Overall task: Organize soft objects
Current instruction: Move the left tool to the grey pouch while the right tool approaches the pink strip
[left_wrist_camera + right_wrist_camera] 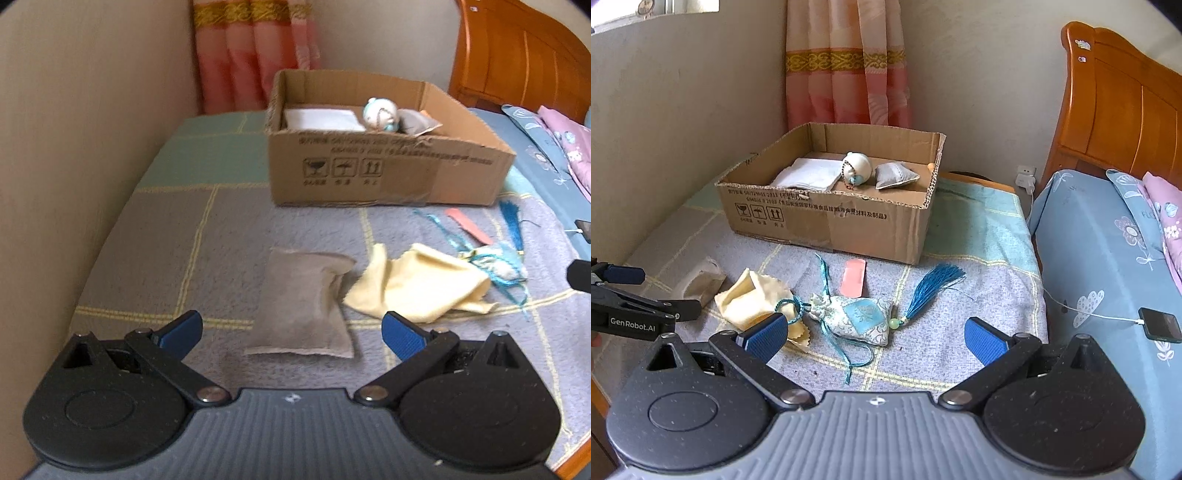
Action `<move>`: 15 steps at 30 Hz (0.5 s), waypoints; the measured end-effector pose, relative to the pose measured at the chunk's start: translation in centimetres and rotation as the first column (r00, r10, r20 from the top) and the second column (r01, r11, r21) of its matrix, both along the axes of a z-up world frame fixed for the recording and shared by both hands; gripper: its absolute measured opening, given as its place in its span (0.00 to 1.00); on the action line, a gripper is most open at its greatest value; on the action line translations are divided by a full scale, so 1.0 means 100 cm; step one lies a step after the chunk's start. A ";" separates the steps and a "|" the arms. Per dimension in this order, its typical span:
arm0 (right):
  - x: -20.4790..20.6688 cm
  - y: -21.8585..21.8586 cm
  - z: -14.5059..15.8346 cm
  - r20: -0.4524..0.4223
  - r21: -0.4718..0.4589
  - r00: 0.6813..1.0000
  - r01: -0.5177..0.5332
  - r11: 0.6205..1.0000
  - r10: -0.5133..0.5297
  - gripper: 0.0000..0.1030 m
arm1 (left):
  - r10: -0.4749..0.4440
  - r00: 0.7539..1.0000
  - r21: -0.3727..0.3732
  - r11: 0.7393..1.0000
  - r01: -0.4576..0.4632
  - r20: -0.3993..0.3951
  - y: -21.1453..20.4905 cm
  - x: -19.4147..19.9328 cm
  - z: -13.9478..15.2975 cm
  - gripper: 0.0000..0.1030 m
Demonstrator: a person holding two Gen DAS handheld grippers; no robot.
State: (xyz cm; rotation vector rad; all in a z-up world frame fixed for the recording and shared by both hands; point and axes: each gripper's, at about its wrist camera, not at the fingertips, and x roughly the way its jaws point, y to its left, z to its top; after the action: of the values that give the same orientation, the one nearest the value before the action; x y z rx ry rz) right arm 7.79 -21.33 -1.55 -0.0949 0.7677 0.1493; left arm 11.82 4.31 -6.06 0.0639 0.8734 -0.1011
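A grey fabric pouch (pixel 301 306) lies on the blanket just ahead of my open, empty left gripper (pixel 291 332); it also shows in the right wrist view (pixel 703 284). Beside it lies a yellow cloth (pixel 417 286) (pixel 753 295). A blue patterned sachet (pixel 855 319) with cords and a blue tassel (pixel 932 290) lies just ahead of my open, empty right gripper (pixel 873 338). A pink strip (pixel 853 282) lies behind it. The cardboard box (pixel 369 177) (pixel 827 221) holds a white folded cloth (pixel 809 177), a round white plush (pixel 857 166) and a small grey pillow (pixel 895 175).
The wall (pixel 74 147) runs along the left of the blanket. A pink curtain (pixel 846 74) hangs behind the box. A bed with a wooden headboard (pixel 1123 110) and blue sheet (pixel 1108 258) stands to the right, with a phone (pixel 1160 325) on a cable.
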 end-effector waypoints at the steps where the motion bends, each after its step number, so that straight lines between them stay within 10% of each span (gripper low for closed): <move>1: 0.001 0.000 -0.001 -0.003 -0.005 1.000 0.001 1.000 -0.001 1.00 | 0.003 1.000 -0.004 1.000 -0.003 -0.005 0.002 0.002 -0.002 1.00; 15: 0.028 0.006 -0.022 -0.071 -0.026 0.997 -0.009 1.000 0.007 1.00 | 0.027 0.999 -0.020 0.999 -0.028 -0.023 0.012 0.020 -0.025 1.00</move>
State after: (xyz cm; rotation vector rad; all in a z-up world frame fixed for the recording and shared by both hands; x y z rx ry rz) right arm 10.56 -20.77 -3.73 -0.1180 0.8403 0.1505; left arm 13.81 5.53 -8.54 0.0317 0.8960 -0.0851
